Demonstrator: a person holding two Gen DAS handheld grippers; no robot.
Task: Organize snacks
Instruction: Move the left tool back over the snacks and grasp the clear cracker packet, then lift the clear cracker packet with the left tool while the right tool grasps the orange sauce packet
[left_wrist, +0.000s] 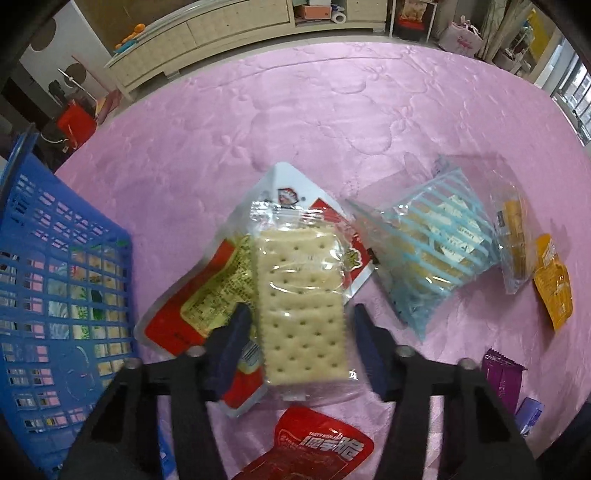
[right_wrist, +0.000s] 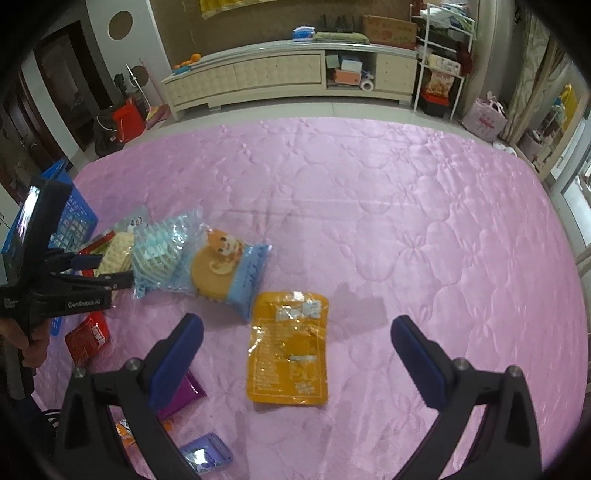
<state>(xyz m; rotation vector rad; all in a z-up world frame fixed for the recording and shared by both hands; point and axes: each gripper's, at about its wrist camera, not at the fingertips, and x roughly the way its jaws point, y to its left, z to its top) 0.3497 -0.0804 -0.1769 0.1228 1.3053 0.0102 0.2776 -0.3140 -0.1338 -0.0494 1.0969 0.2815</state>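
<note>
Left gripper (left_wrist: 301, 338) jaws narrowed around cracker pack (left_wrist: 301, 299) at lower centre, contact unclear; right gripper (right_wrist: 295, 354) wide over orange pouch (right_wrist: 288, 347).

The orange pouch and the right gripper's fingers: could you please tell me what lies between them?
Only bare pink quilt: in the right wrist view the orange pouch lies untouched between the right gripper's wide-open fingers.

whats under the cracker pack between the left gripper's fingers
The cracker pack lies on a red and white snack bag, which rests on the pink cloth. The bag's middle is covered, so its print there can't be read. Anything beneath the bag is hidden.
</note>
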